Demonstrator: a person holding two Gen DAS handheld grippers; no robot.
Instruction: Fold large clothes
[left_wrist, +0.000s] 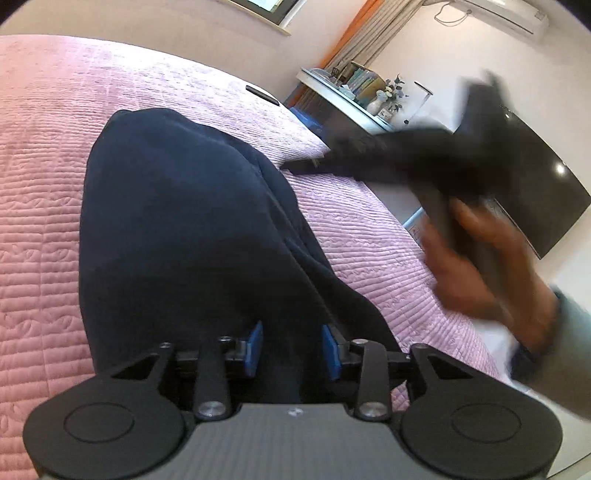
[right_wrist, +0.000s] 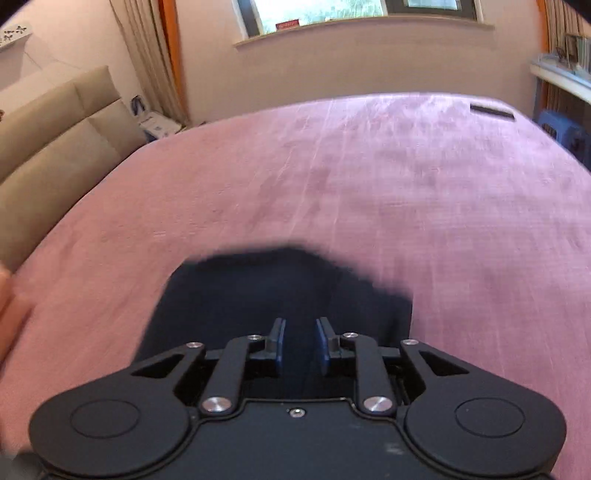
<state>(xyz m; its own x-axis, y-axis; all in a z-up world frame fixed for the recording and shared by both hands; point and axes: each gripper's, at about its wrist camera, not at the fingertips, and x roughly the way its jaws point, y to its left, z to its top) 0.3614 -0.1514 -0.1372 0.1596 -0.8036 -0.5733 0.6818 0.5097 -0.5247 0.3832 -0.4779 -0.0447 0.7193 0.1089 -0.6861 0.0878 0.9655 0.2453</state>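
A dark navy garment (left_wrist: 192, 229) lies folded in a long bundle on the pink quilted bedspread (left_wrist: 40, 206). My left gripper (left_wrist: 291, 343) is open, its blue pads (left_wrist: 255, 345) standing apart over the garment's near end. My right gripper (right_wrist: 300, 341) is open above the garment's near edge (right_wrist: 280, 284), with the dark cloth showing between and below its blue pads (right_wrist: 279, 341). In the left wrist view the right gripper (left_wrist: 299, 168) shows blurred at the right, held in a bare hand (left_wrist: 476, 254), with its tip near the garment's right edge.
A small black flat object (left_wrist: 262, 95) lies near the bed's far corner; it also shows in the right wrist view (right_wrist: 491, 110). A white shelf with books and flowers (left_wrist: 354, 92) and a dark screen (left_wrist: 535, 177) stand past the bed's right side. A beige headboard (right_wrist: 48, 147) is at the left.
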